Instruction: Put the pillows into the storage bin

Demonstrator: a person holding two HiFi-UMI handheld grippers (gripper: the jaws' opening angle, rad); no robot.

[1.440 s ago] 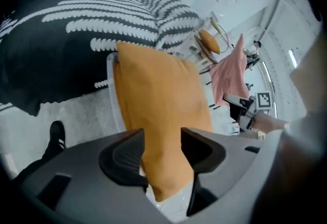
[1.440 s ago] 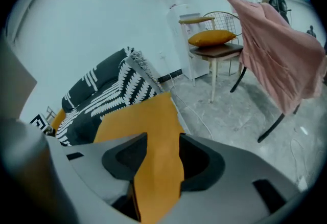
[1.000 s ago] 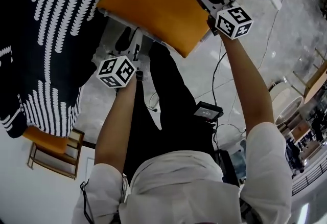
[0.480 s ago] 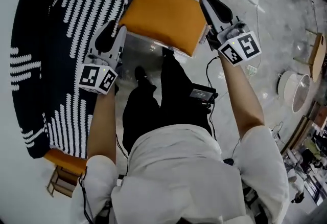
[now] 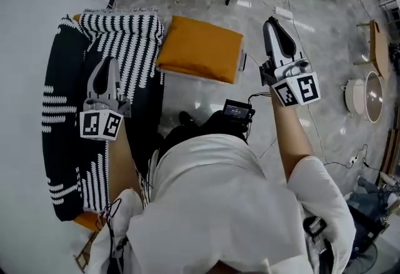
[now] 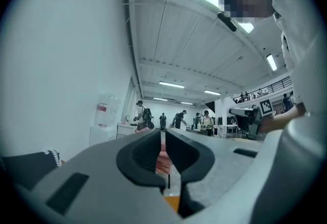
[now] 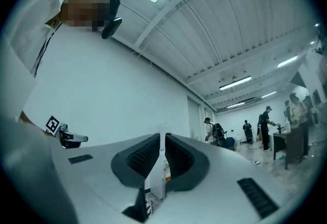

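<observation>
Left gripper point(image 5: 107, 64), closed empty, hangs near flat square orange pillow point(image 5: 200, 49).

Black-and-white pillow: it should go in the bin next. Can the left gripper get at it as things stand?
Probably yes: the left gripper hangs above the black-and-white pillow, nothing between them, but its shut jaws must open first.

overhead head view, level gripper views

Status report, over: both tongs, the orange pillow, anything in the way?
Left tongs shut, empty; right tongs just been closing, nothing between them. Orange pillow lies on the bin. Striped cloth beside it, not on it.
</observation>
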